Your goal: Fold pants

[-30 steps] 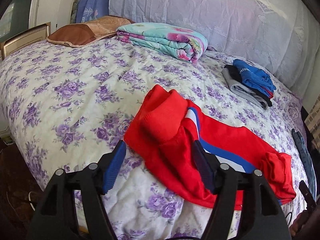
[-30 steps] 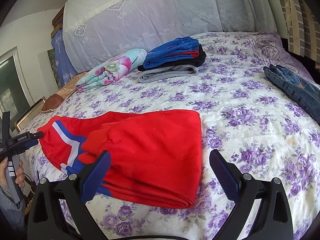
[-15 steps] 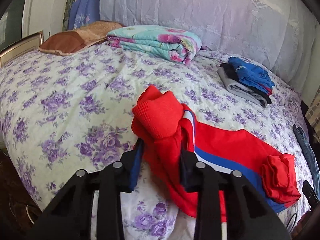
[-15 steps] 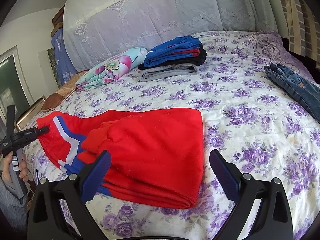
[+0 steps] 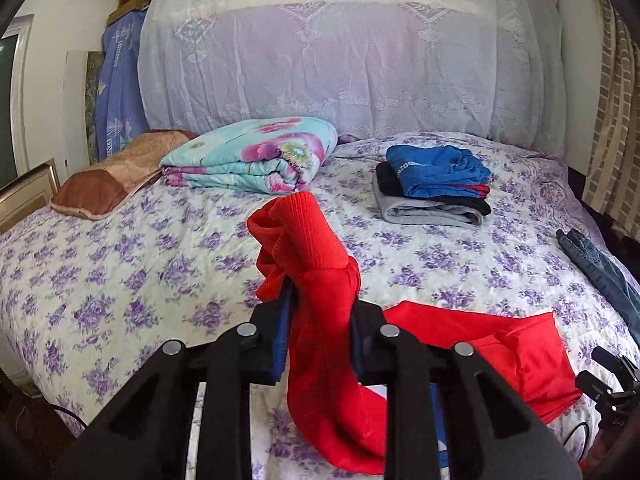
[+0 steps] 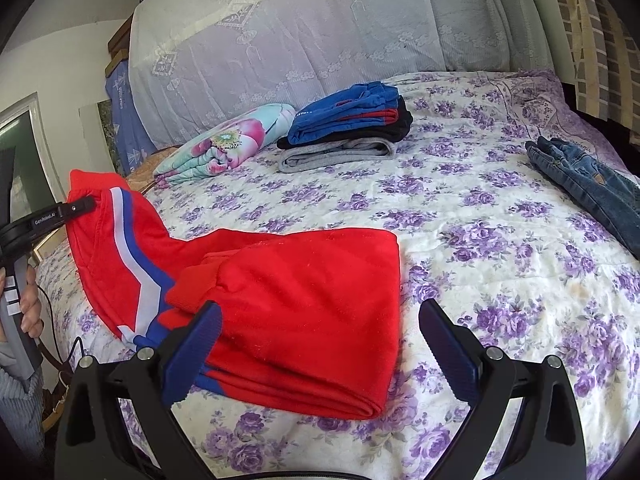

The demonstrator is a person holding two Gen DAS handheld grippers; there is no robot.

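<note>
**Lifting the cuffed end for the next fold**

Pinching the ribbed cuff end of the red track pants (image 5: 320,280), the left gripper (image 5: 318,332) has its two blue-padded fingers closed on the bunched cloth and holds that end raised off the floral bedspread (image 5: 120,272). From the right wrist view the lifted part shows its white and blue side stripe, hanging from the gripper tip at the left edge of the bed. The rest of the pants lies flat and already doubled near the front edge of the bed, with its folded edge toward the right.

The right gripper (image 6: 320,344) hovers just above that flat part, jaws spread wide and holding nothing.

The step in hand looks like the lengthwise fold: carrying the leg end over onto the flat body of the pants. The next move likely calls for sweeping the left gripper across toward the folded edge on the right, laying the cuffs down level with it, while the right gripper pins or smooths the lower layer so it does not drag.

How many layers sit between the left fingers cannot be told; the cloth hides the pads. The waistband is not clearly visible, and the near edge of the pants is covered by the gripper bodies. Folded clothes (image 6: 344,128) and jeans (image 6: 592,184) lie well apart.
</note>
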